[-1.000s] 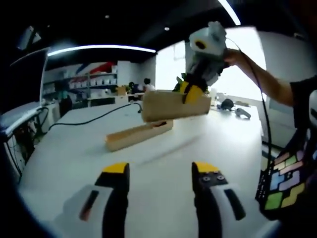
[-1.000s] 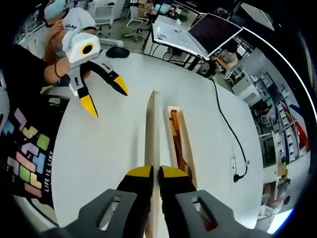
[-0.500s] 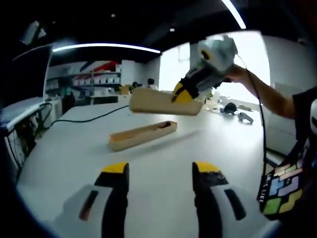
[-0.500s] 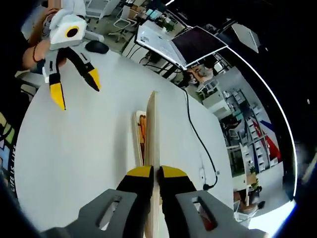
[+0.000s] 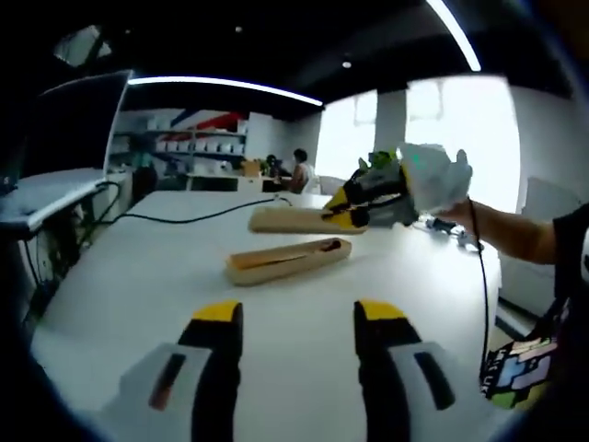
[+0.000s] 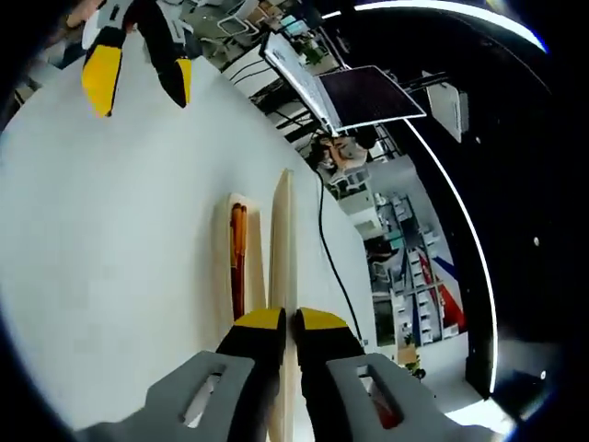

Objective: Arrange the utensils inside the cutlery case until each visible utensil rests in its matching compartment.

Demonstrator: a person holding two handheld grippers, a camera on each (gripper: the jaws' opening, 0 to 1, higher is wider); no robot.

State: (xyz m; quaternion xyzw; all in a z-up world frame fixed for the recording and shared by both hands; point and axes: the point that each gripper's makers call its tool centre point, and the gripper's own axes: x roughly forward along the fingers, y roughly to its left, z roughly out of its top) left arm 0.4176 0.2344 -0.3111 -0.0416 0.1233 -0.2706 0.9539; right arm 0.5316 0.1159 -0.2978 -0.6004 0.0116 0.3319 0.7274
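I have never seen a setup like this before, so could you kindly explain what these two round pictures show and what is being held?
There is no robot here: a person holds a pair of hand tongs in each hand, and a fisheye camera rides on each. The left gripper view looks past the left tongs, open over a white table. On the table lies a wooden cutlery case with wooden utensils inside. The right gripper view looks along the right tongs, shut on the edge of the flat wooden lid, which seems lifted beside the case.

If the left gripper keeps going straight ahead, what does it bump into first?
Probably the case lying on the table. The left gripper points over bare tabletop toward it, though depth is hard to judge.
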